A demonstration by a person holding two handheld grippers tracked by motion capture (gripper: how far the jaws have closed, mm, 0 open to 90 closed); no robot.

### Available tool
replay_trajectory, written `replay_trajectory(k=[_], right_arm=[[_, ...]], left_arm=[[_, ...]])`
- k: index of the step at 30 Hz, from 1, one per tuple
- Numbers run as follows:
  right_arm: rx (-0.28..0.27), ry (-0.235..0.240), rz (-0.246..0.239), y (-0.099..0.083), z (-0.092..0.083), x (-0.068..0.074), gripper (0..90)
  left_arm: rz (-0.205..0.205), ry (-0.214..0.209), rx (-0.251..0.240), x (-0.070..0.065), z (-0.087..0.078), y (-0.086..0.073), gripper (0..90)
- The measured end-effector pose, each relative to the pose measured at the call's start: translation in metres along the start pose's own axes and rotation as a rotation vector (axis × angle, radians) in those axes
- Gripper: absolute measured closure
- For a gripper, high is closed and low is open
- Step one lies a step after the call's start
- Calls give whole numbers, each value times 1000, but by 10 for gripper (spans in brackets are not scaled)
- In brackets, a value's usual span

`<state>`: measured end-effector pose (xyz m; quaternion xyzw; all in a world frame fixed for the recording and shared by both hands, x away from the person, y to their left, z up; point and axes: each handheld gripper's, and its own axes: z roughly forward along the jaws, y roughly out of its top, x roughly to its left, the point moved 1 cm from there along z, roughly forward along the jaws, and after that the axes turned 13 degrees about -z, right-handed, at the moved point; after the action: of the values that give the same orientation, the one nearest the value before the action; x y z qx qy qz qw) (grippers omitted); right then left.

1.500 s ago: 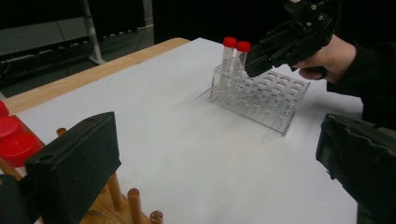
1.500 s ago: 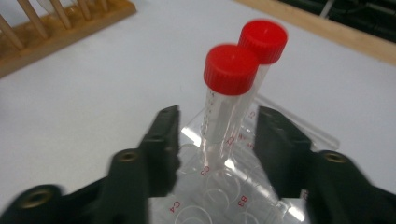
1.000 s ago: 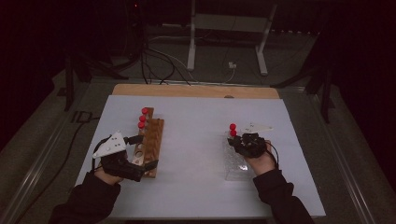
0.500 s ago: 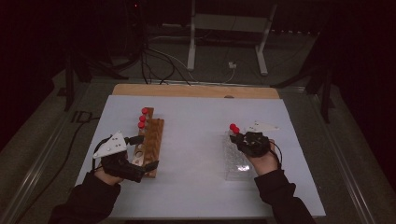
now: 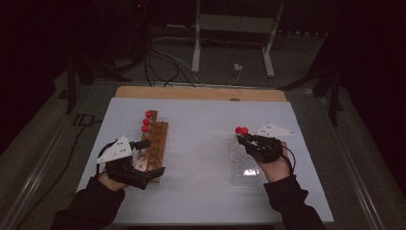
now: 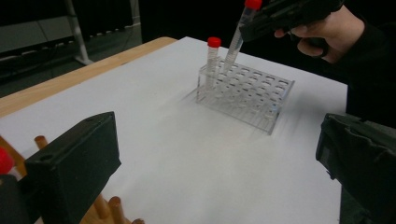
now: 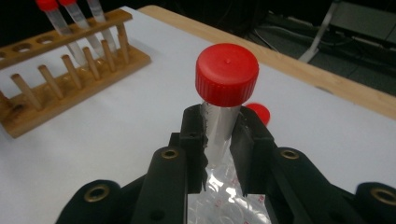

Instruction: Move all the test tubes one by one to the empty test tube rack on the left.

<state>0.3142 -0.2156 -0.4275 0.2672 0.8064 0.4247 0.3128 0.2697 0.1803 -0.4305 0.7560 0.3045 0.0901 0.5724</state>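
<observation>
My right gripper (image 7: 219, 140) is clamped on a red-capped tube (image 7: 224, 100), tilted, its tip just above the clear rack (image 6: 243, 93), beside another capped tube (image 6: 212, 60) standing there. If I swing sideways, the tip could catch a cell wall and tip the rack. My left gripper (image 5: 143, 158), jaws apart, straddles the wooden rack (image 5: 155, 143) well left of it.

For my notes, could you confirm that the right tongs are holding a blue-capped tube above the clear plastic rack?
Not quite: the cap is red, not blue. The right gripper view shows the right tongs shut on a tube with a red cap, and the left gripper view shows it above the clear plastic rack.
</observation>
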Motion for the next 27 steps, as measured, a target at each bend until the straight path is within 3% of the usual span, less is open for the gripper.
replay_trajectory(k=[11,27], right_arm=[[-34,87,-41,15,-7,20,756],[-4,209,-86,16,6,51,756]], left_arm=[[28,-30,34,-13,10,4,4],[48,-91,57,-33,28,10,5]])
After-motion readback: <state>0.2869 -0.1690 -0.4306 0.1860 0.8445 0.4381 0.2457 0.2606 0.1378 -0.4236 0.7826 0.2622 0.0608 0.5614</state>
